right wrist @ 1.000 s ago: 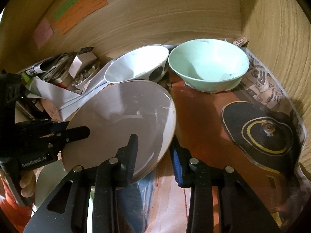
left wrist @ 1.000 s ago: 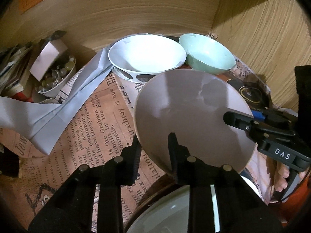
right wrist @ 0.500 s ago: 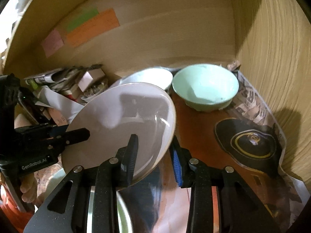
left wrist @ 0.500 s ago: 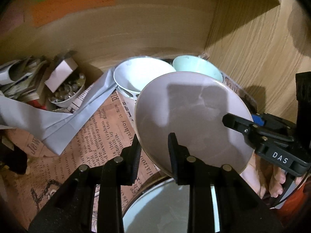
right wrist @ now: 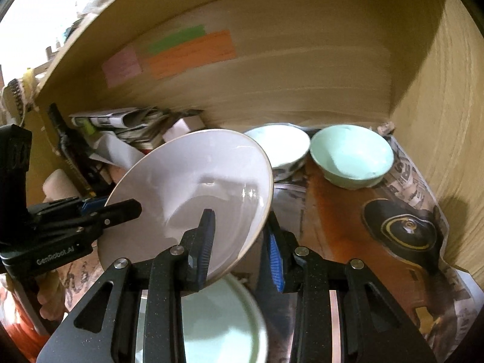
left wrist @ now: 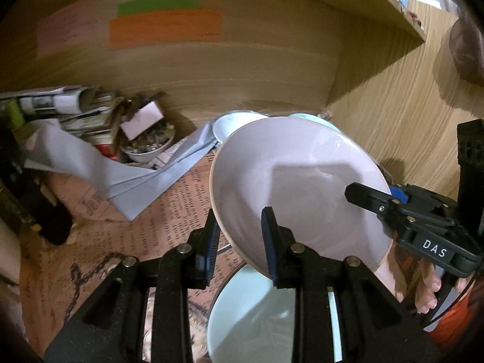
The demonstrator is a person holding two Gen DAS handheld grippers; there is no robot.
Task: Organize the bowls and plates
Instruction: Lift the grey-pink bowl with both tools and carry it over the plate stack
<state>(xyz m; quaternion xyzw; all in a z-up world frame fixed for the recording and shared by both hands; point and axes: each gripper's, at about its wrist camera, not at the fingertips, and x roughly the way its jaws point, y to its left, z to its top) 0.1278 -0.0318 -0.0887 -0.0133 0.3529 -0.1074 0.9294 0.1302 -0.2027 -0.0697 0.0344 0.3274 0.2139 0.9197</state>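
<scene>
A wide, pale lilac ceramic bowl hangs tilted above a pale green plate, its rim pinched between the fingers of my left gripper and my right gripper, inside a newspaper-lined wooden cupboard.

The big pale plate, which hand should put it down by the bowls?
Probably right: the right gripper pinches the pale round plate's edge nearest the mint-green bowl and white bowl. The left gripper grips the far edge.

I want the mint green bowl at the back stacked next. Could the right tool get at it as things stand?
Probably not yet. The right tool is shut on the rim of the large white plate, so it is occupied. Otherwise the path over the newspaper to the mint green bowl looks open.
</scene>
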